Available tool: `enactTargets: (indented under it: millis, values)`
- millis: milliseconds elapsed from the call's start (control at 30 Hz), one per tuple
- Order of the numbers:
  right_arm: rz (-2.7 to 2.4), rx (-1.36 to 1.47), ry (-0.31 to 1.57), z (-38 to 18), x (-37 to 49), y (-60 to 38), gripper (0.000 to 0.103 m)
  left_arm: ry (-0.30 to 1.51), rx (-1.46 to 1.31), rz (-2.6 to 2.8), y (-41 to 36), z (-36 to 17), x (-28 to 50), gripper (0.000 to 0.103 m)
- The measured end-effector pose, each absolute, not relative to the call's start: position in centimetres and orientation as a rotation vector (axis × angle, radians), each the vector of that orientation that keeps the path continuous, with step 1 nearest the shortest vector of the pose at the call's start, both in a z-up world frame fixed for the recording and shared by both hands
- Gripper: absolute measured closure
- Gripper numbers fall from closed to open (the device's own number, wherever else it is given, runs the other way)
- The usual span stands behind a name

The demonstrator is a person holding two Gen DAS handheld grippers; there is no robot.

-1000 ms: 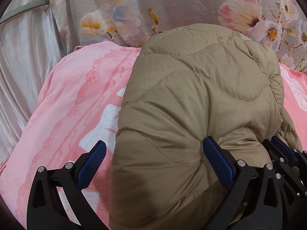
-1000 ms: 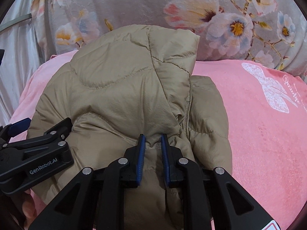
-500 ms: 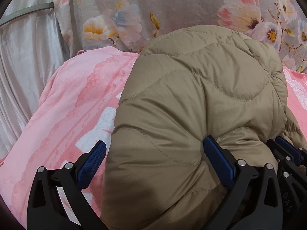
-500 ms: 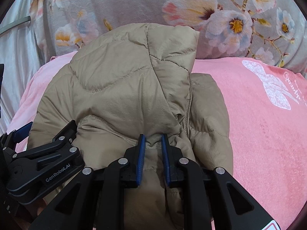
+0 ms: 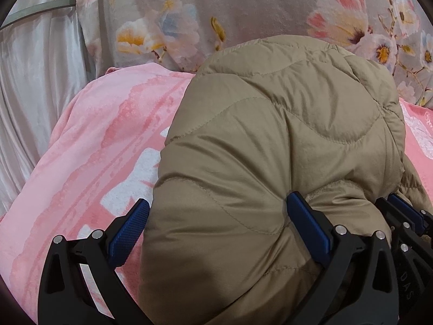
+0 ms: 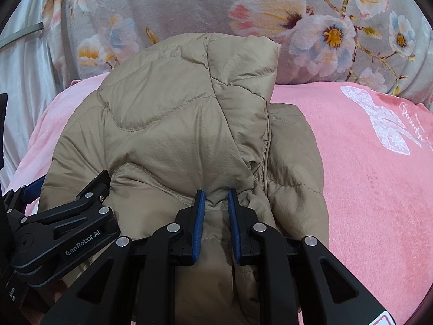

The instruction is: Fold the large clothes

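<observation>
Tan quilted jacket (image 6: 167, 135), puffy, pinched by right gripper (image 6: 215, 203); left gripper (image 5: 216, 216) wide around it.

Blk grippers (image 6: 215, 208), blue pads (image 6: 199, 216), silver screws.

Under my claws there's a bed, covered by a pink blanket (image 6: 379, 189) with a white butterfly print out to the right of my right claw (image 6: 215, 211). Straight ahead of both claws, a tan quilted jacket (image 6: 176, 135) lies bunched on that pink surface. Beyond it, a grey floral quilt (image 5: 257, 8) rises at the far edge.
</observation>
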State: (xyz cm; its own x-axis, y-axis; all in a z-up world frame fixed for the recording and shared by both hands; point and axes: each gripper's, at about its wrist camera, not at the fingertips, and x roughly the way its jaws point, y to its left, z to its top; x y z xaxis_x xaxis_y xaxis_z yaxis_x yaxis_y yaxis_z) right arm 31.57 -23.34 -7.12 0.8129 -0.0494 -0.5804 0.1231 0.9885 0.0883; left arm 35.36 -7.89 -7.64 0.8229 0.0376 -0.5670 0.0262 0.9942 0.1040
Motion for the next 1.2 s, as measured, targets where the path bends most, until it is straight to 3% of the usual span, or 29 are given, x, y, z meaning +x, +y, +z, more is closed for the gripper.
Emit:
enactTargets:
  millis: [833,900,933,967,1033,1200]
  values:
    - [-0.085,0.153,0.593,-7.1,31.3,-23.6,0.084,0.587,0.036,-0.041,-7.0,-7.5,35.3,0.005]
    - [-0.087,0.172,0.572,-6.7,30.2,-24.0,0.075,0.583,0.031,-0.041,-6.9,-7.1,34.0,0.005]
    - [-0.102,0.162,0.572,-6.4,29.2,-23.8,0.063,0.585,0.027,-0.040,-6.8,-6.8,32.7,0.005]
    - [-0.112,0.145,0.556,-6.0,27.7,-23.6,0.045,0.572,0.023,-0.045,-6.7,-6.4,31.1,0.005]
    - [-0.129,0.105,0.495,-5.7,23.4,-22.8,0.023,0.558,0.039,-0.047,-6.5,-6.0,28.5,0.005]
    - [-0.161,0.081,0.512,-7.0,16.0,-21.7,0.021,0.578,0.058,-0.060,-6.1,-6.7,21.6,0.005]
